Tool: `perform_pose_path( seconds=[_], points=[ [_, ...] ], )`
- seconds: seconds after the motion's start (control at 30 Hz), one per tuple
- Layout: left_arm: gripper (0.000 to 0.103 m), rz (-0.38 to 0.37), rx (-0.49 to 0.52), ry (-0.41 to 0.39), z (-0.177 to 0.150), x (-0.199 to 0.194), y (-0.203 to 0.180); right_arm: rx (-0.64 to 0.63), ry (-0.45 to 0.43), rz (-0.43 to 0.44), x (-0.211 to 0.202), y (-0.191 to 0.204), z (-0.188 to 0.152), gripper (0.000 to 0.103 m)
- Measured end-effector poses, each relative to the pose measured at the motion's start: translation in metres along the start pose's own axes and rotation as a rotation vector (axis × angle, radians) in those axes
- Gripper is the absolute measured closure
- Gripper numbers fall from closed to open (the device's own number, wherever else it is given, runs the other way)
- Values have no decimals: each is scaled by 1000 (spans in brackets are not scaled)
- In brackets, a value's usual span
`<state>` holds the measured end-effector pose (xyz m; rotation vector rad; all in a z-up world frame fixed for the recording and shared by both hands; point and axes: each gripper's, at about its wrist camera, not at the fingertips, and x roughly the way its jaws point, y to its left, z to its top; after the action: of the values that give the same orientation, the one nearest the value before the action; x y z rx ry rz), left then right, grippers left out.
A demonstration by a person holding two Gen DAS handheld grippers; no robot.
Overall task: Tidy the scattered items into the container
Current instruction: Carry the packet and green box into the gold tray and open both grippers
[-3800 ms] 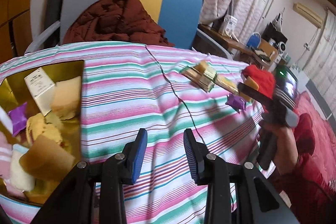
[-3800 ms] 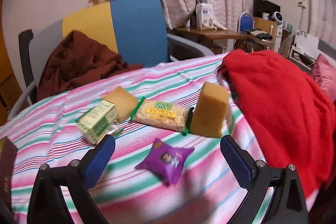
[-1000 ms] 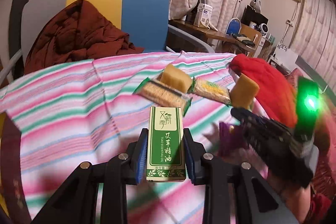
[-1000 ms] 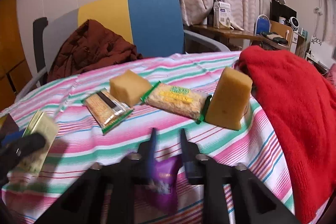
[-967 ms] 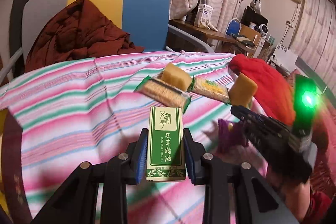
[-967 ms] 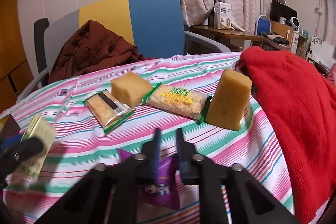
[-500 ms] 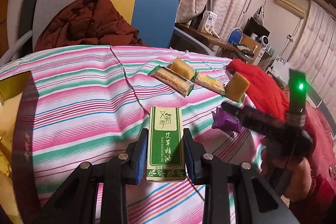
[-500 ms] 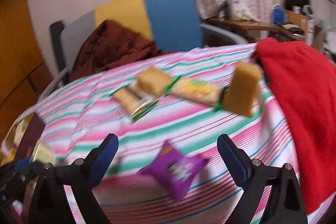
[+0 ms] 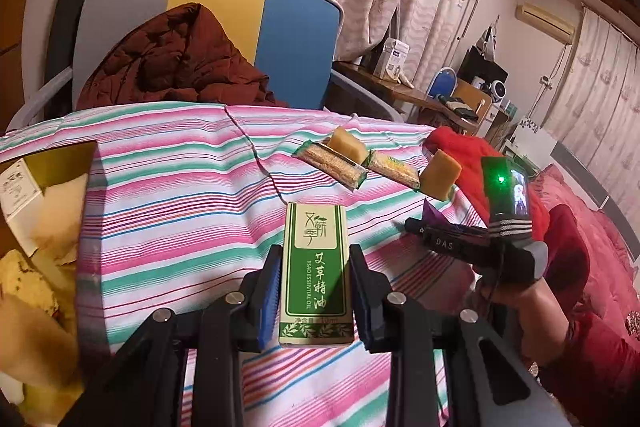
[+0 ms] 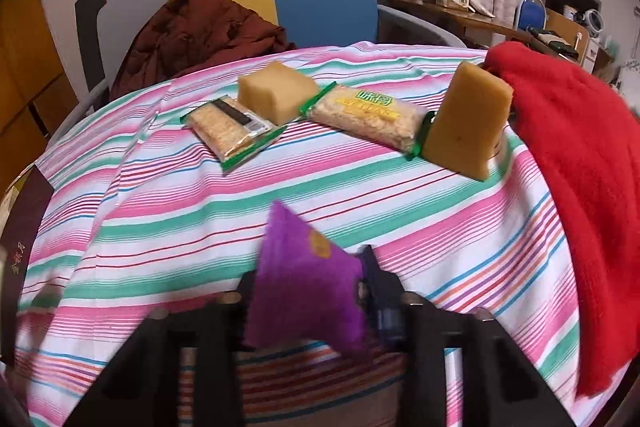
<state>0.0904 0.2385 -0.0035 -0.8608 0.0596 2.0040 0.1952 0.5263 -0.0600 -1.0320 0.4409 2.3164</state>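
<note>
The left tongs (image 9: 314, 291) are clamped on a green-and-white box (image 9: 315, 267), held upright between the blue pads and clear of the striped worktop (image 9: 180, 195). In the right wrist view the right tongs (image 10: 308, 291) have just been closing, with a purple packet (image 10: 304, 279) between them — the picture is blurred there, but the pads seem to press on the packet's sides and it stands up off the cloth. So two items look to be in hand and neither is in the container yet.

To the left of the left tongs, at the worktop's edge, sits the gold-lined container (image 9: 68, 159). It already holds several things: a white box, pale yellow blocks and some crumpled wrappers, though part of it is cut off by the frame. That much of the tidying appears done.

Further out on the cloth, four items are left lying loose: a clear cracker packet (image 10: 232, 131) touching a pale yellow block (image 10: 276, 95), a green-edged noodle packet (image 10: 368, 119) just beside it, and a taller yellow block (image 10: 466, 123) standing against a red cloth (image 10: 568, 163).

By my judgement the task is past halfway — the two held items need carrying to the container, then the far group of four.
</note>
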Motion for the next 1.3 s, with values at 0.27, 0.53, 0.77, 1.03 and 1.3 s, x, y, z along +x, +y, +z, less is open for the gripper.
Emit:
perform_pose_path(
  seconds=[0.27,0.53,0.77,1.03,1.3],
  points=[
    [72,29,-32,-43,-6,-30,20,-11,-13,19,-15,12,-7,69],
    [72,82,-103,-80,-12,-59,52,-109,-37,194,-44,91,-9,69],
    [72,163,-196,-143,-19,-104,98,-217,-53,436,-72,191,-4,68],
    [72,320,-324,-213,-30,-154,168,-373,-16,647,-90,311,-1,68],
    [72,474,-465,-171,-59,-185,236,-496,85,743,-79,407,-10,68]
  ],
)
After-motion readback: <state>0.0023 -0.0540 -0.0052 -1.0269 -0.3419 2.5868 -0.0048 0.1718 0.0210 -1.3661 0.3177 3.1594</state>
